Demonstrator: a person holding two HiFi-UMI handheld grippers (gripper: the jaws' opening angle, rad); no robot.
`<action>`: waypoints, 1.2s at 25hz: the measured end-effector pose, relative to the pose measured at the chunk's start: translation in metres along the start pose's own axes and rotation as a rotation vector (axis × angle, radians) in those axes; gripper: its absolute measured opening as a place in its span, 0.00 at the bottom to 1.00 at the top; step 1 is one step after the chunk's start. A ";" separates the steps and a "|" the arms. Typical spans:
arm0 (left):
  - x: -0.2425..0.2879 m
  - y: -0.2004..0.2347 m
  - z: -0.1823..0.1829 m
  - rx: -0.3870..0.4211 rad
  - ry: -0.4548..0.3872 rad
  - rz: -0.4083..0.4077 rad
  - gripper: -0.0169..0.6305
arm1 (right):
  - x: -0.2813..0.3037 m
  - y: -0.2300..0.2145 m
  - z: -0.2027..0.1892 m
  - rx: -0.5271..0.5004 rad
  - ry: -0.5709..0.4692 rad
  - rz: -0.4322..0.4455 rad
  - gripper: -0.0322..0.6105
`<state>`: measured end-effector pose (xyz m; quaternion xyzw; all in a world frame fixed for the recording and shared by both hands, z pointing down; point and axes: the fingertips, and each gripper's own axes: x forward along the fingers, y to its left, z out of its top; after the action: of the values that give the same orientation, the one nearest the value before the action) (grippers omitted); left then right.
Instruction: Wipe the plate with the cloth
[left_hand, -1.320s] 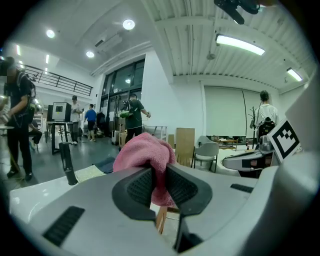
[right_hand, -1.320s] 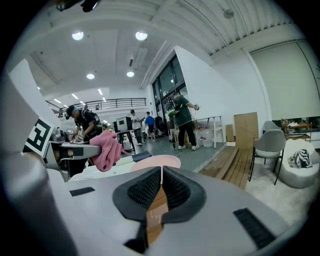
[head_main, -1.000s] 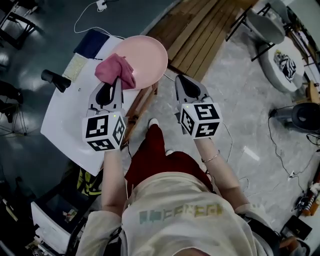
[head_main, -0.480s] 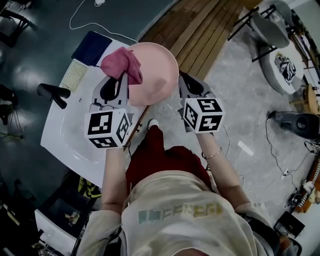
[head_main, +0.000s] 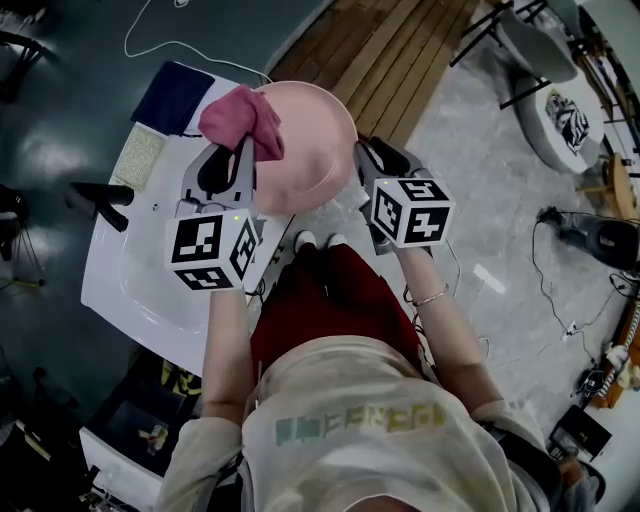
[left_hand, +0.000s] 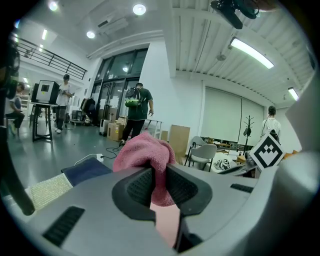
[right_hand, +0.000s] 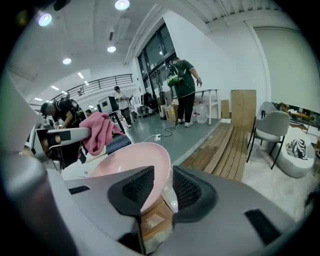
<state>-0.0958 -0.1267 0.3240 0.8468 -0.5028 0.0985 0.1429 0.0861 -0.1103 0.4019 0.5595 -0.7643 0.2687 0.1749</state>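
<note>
**Plate held by a thin rim grip**

Holds the plate (head_main: 312, 140) over the worktop's (head_main: 130, 270) far edge, partly overhanging, with the right tool (head_main: 362, 152) pinching only its near rim. Brings the cloth (head_main: 240, 118), clamped in the left tool (head_main: 243, 152), to the plate's left rim. Risks levering the plate out of that shallow pinch under hard wiping pressure, dropping it to the floor (head_main: 400, 60).

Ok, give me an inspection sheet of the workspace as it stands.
Surface: white table on a dark floor.
Job's things: pink plate held at its rim; pink cloth bunched over the plate's left edge.
Clutter: navy cloth, pale mat, black object on the table.
Grippers: left tongs shut on the cloth; right tongs shut on the plate.
Cables: white cable on the floor beyond the table.
Surroundings: wood planks, chair, people standing.
</note>
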 end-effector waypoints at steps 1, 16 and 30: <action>0.002 0.001 0.000 0.001 0.003 -0.002 0.13 | 0.003 0.000 -0.001 0.006 0.007 0.004 0.22; 0.043 0.007 -0.006 -0.001 0.073 -0.015 0.13 | 0.043 -0.006 -0.003 -0.022 0.131 0.048 0.22; 0.078 0.012 -0.027 -0.025 0.146 0.008 0.13 | 0.075 -0.010 -0.013 -0.010 0.199 0.110 0.22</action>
<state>-0.0702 -0.1870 0.3755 0.8336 -0.4955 0.1541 0.1895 0.0711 -0.1622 0.4568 0.4866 -0.7740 0.3280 0.2379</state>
